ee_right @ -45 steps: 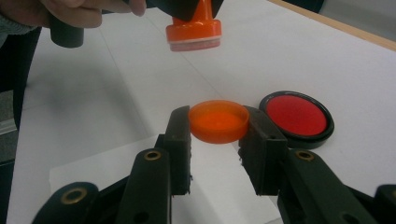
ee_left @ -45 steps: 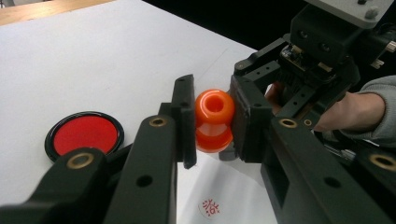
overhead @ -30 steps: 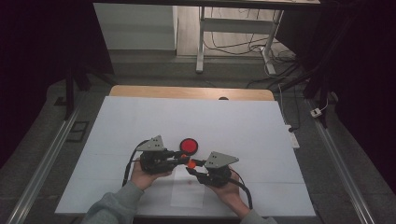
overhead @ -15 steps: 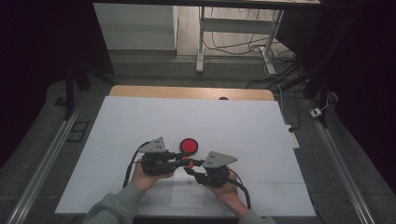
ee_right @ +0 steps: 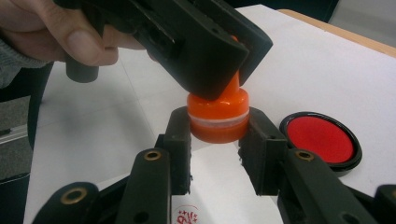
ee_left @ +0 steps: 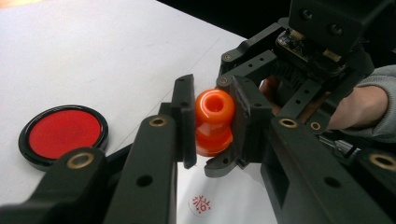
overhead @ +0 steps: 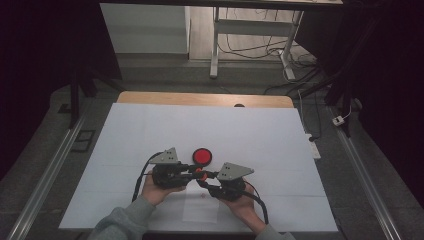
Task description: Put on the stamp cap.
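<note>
A person is holding two black hand-held grippers together over the near part of a white sheet-covered table (overhead: 250, 130). Between them is a small glossy orange plastic stamp with a knob-shaped handle (ee_left: 214, 122), lifted clear of the sheet. The left gripper (ee_left: 211, 122) is clenching the stamp's upper handle, its pads pressing the narrow waist from both sides, as the left gripper view is showing. The right gripper (ee_right: 217, 150) is grasping the stamp's wider lower base, one jaw on each side of it, with the left gripper's jaws reaching down over the handle from above. Just beyond the grippers, a round red ink pad in a black rim (overhead: 202, 156) is lying flat on the sheet. A small red stamped mark on a paper slip (ee_left: 201, 204) is sitting on the table beneath the stamp.
</note>
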`<action>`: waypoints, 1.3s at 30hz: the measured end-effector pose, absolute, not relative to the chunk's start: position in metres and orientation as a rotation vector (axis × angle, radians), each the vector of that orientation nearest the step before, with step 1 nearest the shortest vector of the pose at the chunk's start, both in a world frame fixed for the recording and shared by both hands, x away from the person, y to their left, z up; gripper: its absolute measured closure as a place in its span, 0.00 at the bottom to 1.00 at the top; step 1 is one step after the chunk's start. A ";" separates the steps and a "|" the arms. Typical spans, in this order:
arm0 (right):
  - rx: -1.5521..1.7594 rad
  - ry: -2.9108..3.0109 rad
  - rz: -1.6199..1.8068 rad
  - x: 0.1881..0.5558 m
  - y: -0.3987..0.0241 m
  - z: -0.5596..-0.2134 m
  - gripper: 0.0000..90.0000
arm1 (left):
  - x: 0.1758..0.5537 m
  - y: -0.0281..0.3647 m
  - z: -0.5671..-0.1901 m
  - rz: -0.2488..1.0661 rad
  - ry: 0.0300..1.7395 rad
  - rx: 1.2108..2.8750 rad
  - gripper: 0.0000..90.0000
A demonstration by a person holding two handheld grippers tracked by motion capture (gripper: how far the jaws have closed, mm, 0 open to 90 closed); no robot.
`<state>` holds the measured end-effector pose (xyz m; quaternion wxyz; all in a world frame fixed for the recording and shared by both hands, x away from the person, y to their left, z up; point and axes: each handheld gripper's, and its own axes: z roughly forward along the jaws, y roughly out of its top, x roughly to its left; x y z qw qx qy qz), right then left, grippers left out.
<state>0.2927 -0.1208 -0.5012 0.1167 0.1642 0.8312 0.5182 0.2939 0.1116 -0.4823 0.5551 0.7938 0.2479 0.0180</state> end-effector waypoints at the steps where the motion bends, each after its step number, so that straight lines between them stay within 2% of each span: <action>1: 0.482 2.434 1.517 0.293 -0.121 -0.501 0.72 | 0.294 0.112 -0.482 0.042 0.585 1.875 0.80; 39: 0.454 2.432 1.419 0.288 -0.119 -0.503 0.72 | 0.292 0.107 -0.491 0.060 0.579 1.878 0.81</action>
